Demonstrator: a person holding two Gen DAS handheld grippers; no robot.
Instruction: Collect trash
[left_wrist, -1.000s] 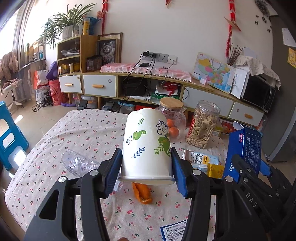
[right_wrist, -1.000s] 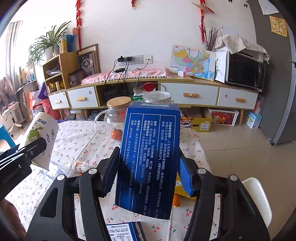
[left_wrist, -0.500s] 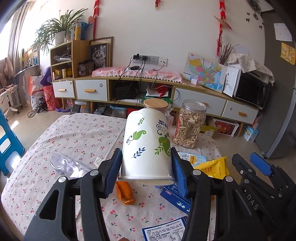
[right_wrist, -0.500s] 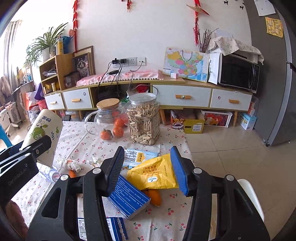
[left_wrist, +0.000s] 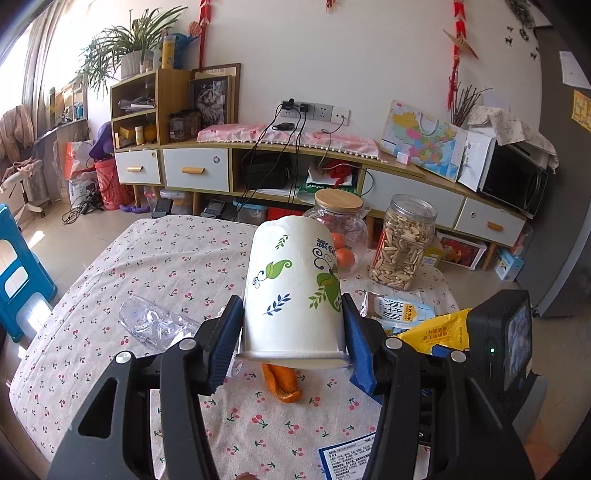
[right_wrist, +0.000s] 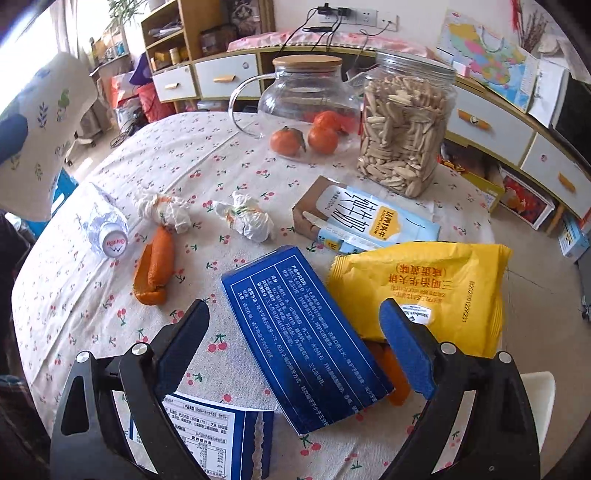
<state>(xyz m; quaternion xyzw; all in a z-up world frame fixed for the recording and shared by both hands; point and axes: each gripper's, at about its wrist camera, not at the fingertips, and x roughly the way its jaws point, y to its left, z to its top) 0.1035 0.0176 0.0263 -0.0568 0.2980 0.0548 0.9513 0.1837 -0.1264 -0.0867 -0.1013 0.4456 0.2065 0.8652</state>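
Observation:
My left gripper is shut on a white paper cup with green leaf prints, held above the cherry-print table. In the right wrist view the cup hangs at the far left. My right gripper points down at the table and its jaws are opening. A blue box lies flat between them, and neither pad touches it. Around it lie a yellow snack bag, a milk carton, two tissue wads, orange peel and a crushed bottle.
A glass jug holding tangerines and a jar of seeds stand at the table's far side. A blue-and-white wrapper lies at the near edge. More peel shows beneath the box. A white chair is at the right.
The right gripper let go of the blue box, which now lies on the table, then tipped downward and spread its jaws wider. The left gripper still holds the cup.

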